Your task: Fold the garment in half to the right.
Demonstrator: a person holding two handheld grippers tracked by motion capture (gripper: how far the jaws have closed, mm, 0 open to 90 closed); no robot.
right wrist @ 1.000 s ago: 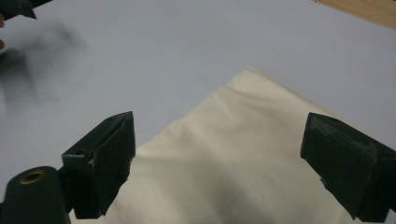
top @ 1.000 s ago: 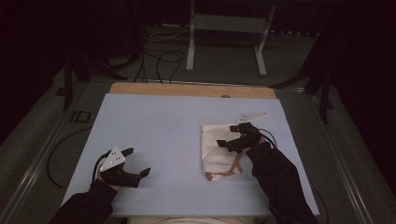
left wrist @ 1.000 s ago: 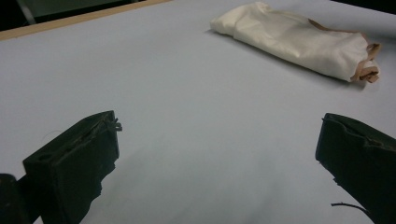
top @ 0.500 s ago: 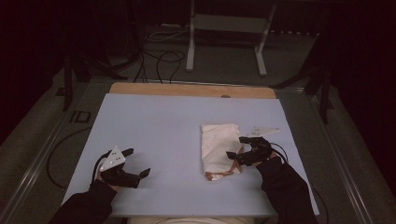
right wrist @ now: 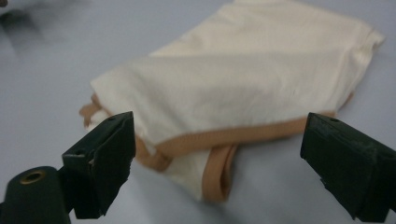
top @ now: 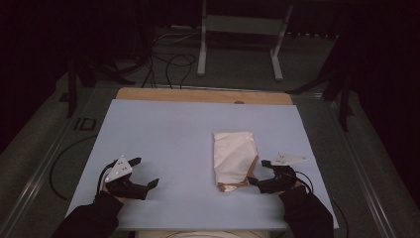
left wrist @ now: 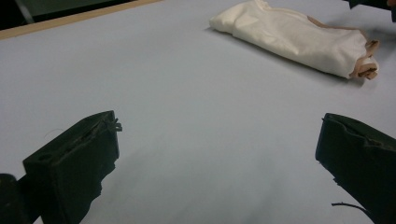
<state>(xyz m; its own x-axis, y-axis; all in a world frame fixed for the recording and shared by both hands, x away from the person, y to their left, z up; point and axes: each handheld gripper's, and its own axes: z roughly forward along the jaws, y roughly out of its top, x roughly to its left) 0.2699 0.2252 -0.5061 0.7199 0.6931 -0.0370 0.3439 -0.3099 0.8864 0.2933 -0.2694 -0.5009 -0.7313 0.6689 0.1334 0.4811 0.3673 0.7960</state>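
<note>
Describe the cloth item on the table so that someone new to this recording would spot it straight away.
On the pale blue table, look right of centre, just ahead of the right gripper. There lies a folded cream garment, the single soft thing on the surface. Tan trim runs along its edge nearest that gripper, whose open fingers stand close to the trim without gripping it.

A folded cloth point(top: 234, 158) lay on the table point(top: 163, 134), right of its middle and toward my side. My right gripper point(top: 260, 172) sat just right of the cloth's near corner, its jaws spread on either side of that corner's hem. My left gripper point(top: 144, 172) rested near the table's front left edge, well apart from the cloth, which lay ahead of it and to its right.
</note>
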